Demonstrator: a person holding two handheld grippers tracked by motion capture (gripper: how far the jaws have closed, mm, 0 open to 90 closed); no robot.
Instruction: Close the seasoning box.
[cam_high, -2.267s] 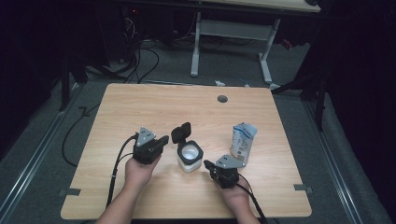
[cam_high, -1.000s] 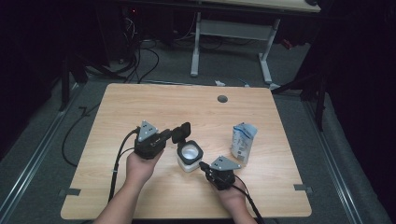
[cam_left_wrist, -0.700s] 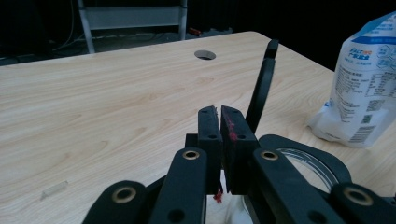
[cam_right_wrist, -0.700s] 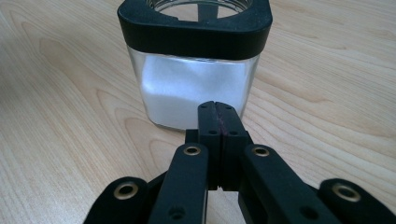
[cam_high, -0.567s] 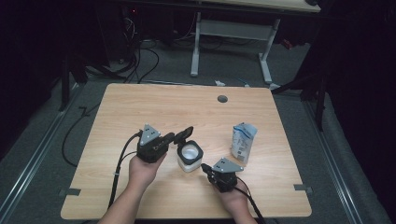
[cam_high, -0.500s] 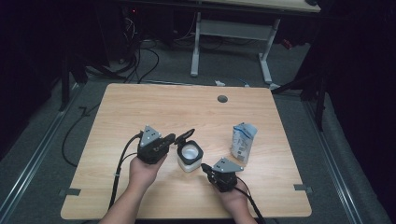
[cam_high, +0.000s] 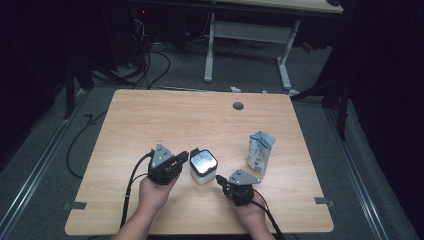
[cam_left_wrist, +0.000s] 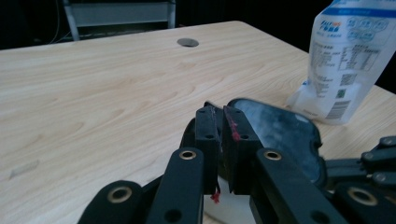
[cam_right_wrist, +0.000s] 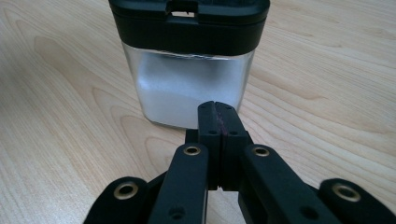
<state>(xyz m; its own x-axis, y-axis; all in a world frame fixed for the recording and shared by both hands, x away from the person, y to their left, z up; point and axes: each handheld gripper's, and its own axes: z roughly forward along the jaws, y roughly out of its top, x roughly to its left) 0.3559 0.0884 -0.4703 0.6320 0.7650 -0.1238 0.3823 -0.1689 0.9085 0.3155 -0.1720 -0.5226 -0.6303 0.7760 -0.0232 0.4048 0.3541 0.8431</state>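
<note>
A light wooden table (cam_high: 150, 120) carried every item (a round grommet hole sat near its far edge). Well right of centre stood a white and blue pouch (cam_high: 261, 152), upright, in the same spot as in the earlier high views. Near the table's front middle stood the clear container (cam_high: 203, 169), part filled with white powder; its black hinged lid (cam_left_wrist: 280, 133), raised upright two seconds before and half lowered a half second before, now lay flat across the container's top. The left gripper (cam_high: 179, 161), held just left of the container, had come down and inward with the lid; its jaws were almost together, with only a thin gap between them, and their tips lay at the lid's near edge, though whether they pinched that edge could not be told. The right gripper (cam_right_wrist: 218, 114), held at the container's front right, had kept its place; its jaws were pressed fully together, empty, tips just short of the container's lower wall.
</note>
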